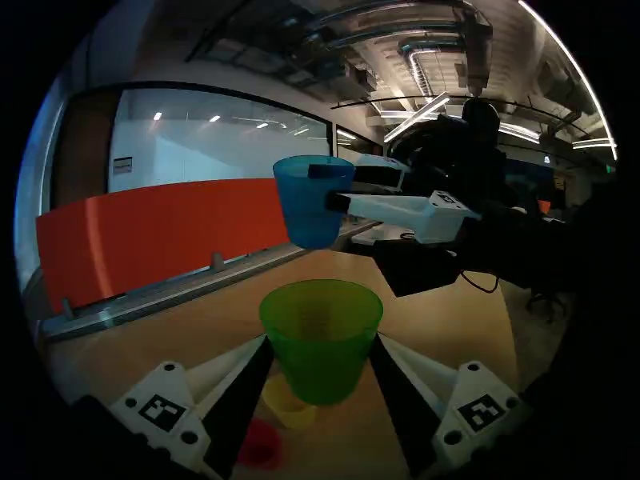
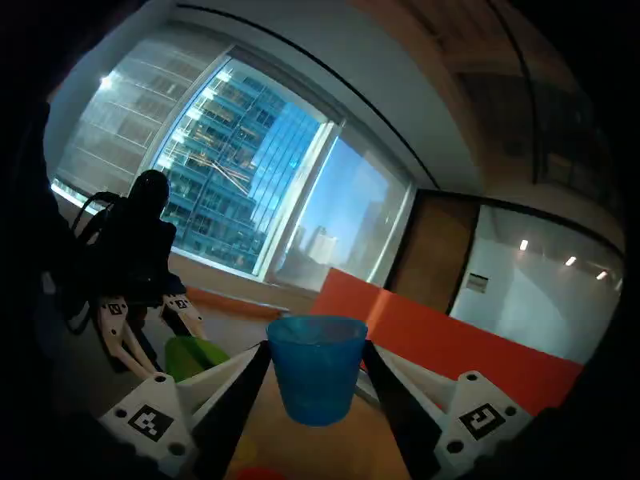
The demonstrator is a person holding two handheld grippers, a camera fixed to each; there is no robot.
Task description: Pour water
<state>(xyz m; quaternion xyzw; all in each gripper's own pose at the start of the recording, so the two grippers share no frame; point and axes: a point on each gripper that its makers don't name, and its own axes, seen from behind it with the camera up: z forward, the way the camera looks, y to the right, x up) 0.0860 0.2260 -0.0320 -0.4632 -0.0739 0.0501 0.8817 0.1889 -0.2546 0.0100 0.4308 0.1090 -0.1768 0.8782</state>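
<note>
A translucent green cup (image 1: pixel 322 312) stands upright between my left gripper's (image 1: pixel 322 352) fingers, which are shut on its sides above the wooden table (image 1: pixel 448 320). Higher up and beyond it hangs a blue cup (image 1: pixel 308 204), roughly upright, with my right gripper (image 1: pixel 324 186) shut on it. In the right gripper view the blue cup (image 2: pixel 316 372) sits between that gripper's (image 2: pixel 318 352) fingers, and the green cup (image 2: pixel 196 356) shows lower left in the left gripper (image 2: pixel 164 340). I cannot tell whether either cup holds water.
A small yellow cup (image 1: pixel 288 402) and a red cup (image 1: pixel 260 444) stand on the table under the green cup. An orange partition (image 1: pixel 160 228) runs along the table's far edge. A person in dark clothes (image 1: pixel 480 160) stands behind the right gripper. Large windows (image 2: pixel 240 192) lie beyond.
</note>
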